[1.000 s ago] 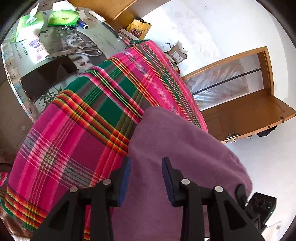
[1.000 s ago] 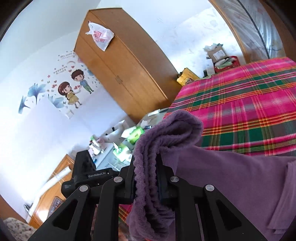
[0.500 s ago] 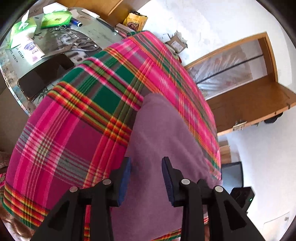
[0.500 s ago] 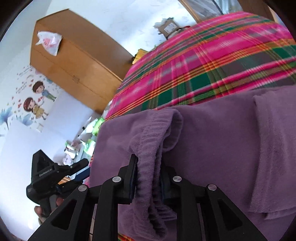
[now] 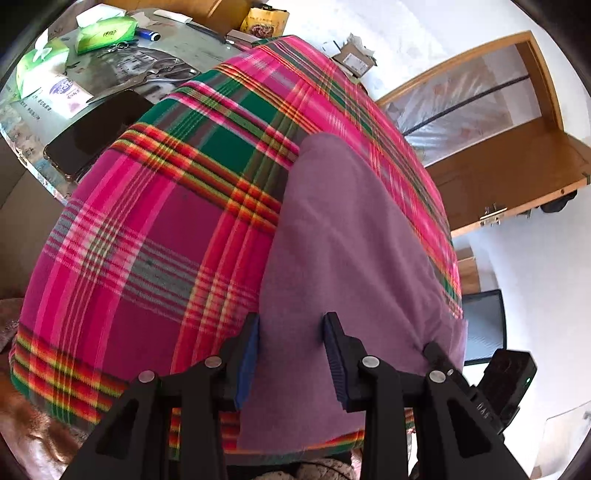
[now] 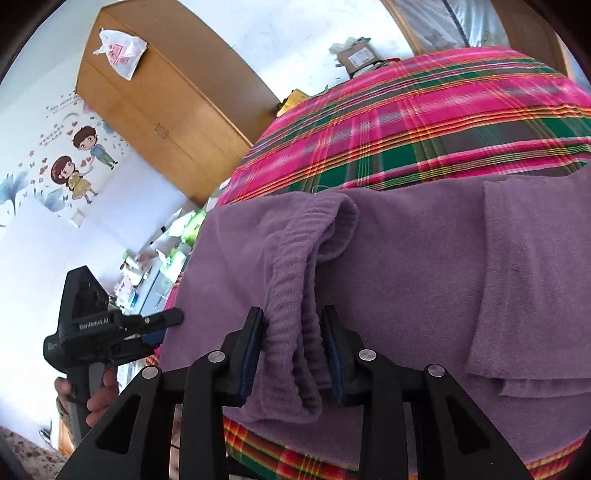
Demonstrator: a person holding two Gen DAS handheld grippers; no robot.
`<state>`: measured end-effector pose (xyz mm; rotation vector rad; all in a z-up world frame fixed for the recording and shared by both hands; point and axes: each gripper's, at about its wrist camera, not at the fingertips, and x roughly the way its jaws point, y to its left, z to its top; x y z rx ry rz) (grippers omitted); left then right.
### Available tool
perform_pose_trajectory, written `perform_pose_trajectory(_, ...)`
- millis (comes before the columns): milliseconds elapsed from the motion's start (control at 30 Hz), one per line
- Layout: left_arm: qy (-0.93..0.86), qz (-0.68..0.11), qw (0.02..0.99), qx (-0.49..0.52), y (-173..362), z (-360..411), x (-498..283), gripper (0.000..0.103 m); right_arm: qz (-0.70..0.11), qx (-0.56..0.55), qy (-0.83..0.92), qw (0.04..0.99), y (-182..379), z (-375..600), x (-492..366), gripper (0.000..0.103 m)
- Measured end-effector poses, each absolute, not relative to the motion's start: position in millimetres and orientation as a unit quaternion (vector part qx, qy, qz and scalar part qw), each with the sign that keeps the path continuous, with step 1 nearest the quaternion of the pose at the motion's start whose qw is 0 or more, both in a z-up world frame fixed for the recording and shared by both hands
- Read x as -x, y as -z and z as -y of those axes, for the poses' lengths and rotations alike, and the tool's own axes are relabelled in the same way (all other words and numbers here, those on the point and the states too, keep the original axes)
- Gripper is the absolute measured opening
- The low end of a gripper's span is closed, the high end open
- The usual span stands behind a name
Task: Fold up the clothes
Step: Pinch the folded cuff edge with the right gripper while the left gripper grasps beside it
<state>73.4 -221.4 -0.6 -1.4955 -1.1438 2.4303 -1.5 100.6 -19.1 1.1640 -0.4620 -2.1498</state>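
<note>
A purple knit garment (image 5: pixel 343 254) lies spread on the pink, green and orange plaid bedspread (image 5: pixel 155 229). My left gripper (image 5: pixel 291 334) is open, hovering over the garment's near left edge, nothing between its jaws. In the right wrist view the garment (image 6: pixel 424 273) lies flat with a folded part (image 6: pixel 535 280) at the right. My right gripper (image 6: pixel 293 326) has opened around a bunched ribbed cuff (image 6: pixel 295 269), which still lies between the jaws. The left gripper also shows in the right wrist view (image 6: pixel 173 317), at the garment's left edge.
A glass-topped table (image 5: pixel 33 122) left of the bed holds a black phone (image 5: pixel 96 136), scissors (image 5: pixel 155 75) and green tissue packs (image 5: pixel 107 33). A wooden wardrobe (image 6: pixel 162 103) stands at the back. A wooden door (image 5: pixel 517 162) and a dark monitor (image 5: pixel 484 325) are at the right.
The right gripper lowered the bunched cuff onto the spread garment and its jaws opened from the clamped grip. The garment now lies flat on the bed. The left gripper stayed open.
</note>
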Motion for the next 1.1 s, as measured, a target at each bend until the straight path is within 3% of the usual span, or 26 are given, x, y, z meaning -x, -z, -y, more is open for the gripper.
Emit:
perform_pose_trajectory(367, -0.790, 0.356, 0.044, 0.497, -2.3, 218.8, -84.6, 0.035, 0.230, -0.461, 0.784, 0.347, 28.9, -123.0, -5.7, 0.036)
perform_pose_trajectory(467, -0.786, 0.373, 0.052, 0.490, -2.6, 220.3, -88.2, 0.035, 0.243, -0.462, 0.771, 0.364, 25.0, -121.7, -7.2, 0.027)
perform_pose_trajectory(633, -0.797, 0.367, 0.054, 0.476, -7.0, 219.2, -96.5, 0.021, 0.293, -0.478, 0.748, 0.355, 31.2, -134.6, -3.5, 0.021)
perform_pose_trajectory(800, -0.801, 0.361, 0.045, 0.476, -6.8, 219.8, -96.8, 0.018, 0.269, -0.494, 0.756, 0.336, 34.9, -135.8, -4.3, 0.021)
perform_pose_trajectory(967, -0.800, 0.357, 0.035, 0.481, -6.6, 222.3, -95.9, 0.017, 0.198, -0.490, 0.784, 0.327, 18.2, -126.8, -7.5, 0.031)
perform_pose_trajectory(1100, -0.797, 0.356, 0.028, 0.487, -5.6, 222.4, -95.5, 0.017, 0.203, -0.448, 0.810, 0.319, 0.1, -141.4, -0.3, 0.031)
